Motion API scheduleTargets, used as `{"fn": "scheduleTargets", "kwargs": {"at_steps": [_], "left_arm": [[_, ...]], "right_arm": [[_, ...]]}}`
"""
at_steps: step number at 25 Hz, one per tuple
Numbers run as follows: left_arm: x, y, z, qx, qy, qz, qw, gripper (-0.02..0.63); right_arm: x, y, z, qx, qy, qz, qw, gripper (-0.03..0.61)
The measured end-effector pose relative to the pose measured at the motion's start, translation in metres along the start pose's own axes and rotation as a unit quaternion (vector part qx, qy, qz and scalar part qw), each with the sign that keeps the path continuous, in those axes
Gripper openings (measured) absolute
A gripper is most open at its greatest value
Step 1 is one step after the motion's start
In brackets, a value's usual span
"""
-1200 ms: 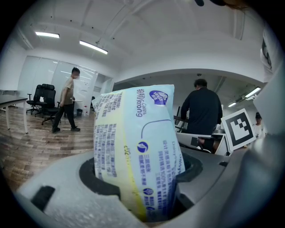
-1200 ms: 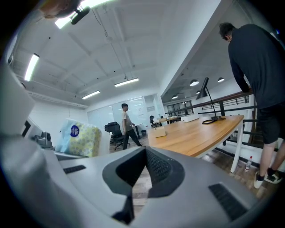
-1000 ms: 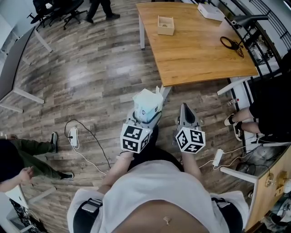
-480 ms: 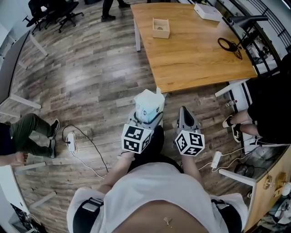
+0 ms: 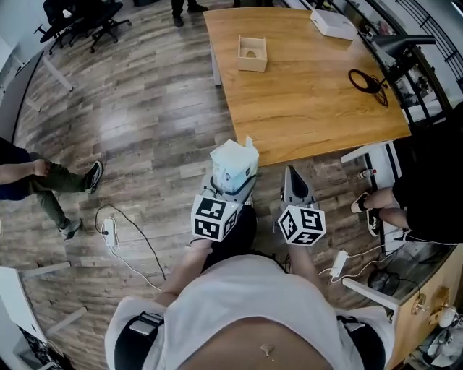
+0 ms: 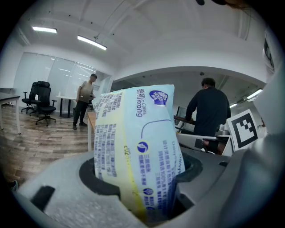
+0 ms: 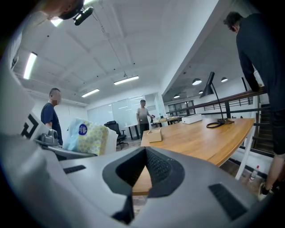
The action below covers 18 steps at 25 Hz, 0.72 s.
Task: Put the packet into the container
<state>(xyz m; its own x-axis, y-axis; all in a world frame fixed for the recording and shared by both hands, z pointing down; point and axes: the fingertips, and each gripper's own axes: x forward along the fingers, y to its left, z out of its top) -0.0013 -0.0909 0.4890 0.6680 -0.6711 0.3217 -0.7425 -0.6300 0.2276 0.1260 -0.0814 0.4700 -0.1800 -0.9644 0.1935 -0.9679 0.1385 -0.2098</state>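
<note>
My left gripper (image 5: 233, 185) is shut on a pale blue and yellow tissue packet (image 5: 234, 165), which stands upright between its jaws and fills the left gripper view (image 6: 136, 147). My right gripper (image 5: 293, 178) is beside it, shut and empty, its tips meeting (image 7: 143, 153). The container, a small open wooden box (image 5: 252, 53), sits on the far left part of the wooden table (image 5: 318, 94), well beyond both grippers. The right gripper view also shows the box (image 7: 154, 135) and the packet (image 7: 89, 136) to its left.
On the table lie a white flat box (image 5: 333, 19) and a coiled black cable (image 5: 367, 72). A seated person (image 5: 427, 181) is at the right. Another person (image 5: 36, 177) walks at the left. A power strip (image 5: 110, 233) with its cord lies on the floor.
The table and box have shifted nearer and leftward in the head view. The person at the left has walked on. Both grippers hold the same pose, packet still gripped.
</note>
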Motion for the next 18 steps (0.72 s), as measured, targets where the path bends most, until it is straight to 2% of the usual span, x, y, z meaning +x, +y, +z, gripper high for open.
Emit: {"fn": "scheduleTargets", "kwargs": {"at_steps": [12,18], "left_arm": [[0.086,0.042,0.052,0.006,0.007,0.013,0.9999,0.331],[0.128,0.067,0.071,0.007,0.021,0.034,0.9992,0.331]], "right_arm": [[0.095,-0.038,0.046,-0.016,-0.001,0.023,1.000,0.011],[0.142,-0.052,0.065,-0.021,0.001,0.046,0.999,0.011]]}}
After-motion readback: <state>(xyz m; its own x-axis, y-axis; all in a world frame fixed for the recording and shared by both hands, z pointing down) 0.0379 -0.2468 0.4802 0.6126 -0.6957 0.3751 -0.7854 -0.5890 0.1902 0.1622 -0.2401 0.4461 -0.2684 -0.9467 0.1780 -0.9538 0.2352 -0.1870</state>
